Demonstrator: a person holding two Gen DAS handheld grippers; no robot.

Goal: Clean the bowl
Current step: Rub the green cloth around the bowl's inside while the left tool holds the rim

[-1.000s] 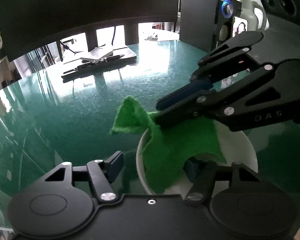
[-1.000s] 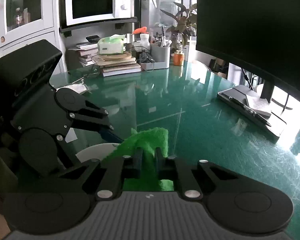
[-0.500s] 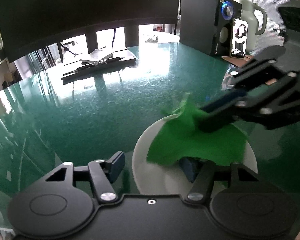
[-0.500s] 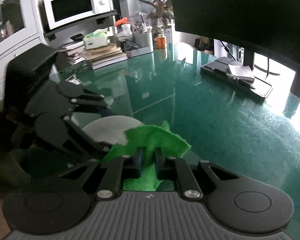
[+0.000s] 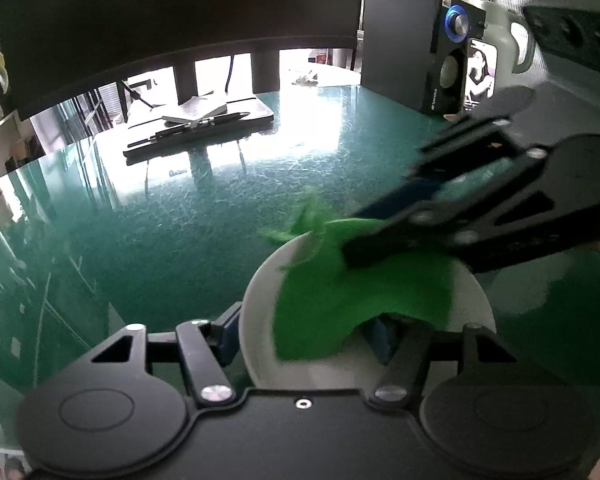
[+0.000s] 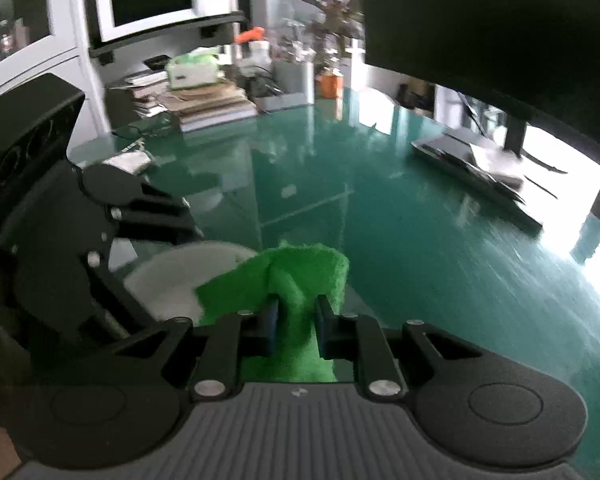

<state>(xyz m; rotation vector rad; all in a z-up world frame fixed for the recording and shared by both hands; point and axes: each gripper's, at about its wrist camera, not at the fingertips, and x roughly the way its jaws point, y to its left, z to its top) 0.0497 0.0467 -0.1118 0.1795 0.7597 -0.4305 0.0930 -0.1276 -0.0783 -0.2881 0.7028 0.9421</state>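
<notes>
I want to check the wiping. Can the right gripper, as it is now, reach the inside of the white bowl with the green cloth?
Probably yes. The right gripper is shut on the green cloth, which already hangs over the white bowl. The left gripper straddles the near rim, its jaws spread; the bowl's top looks clear.
</notes>
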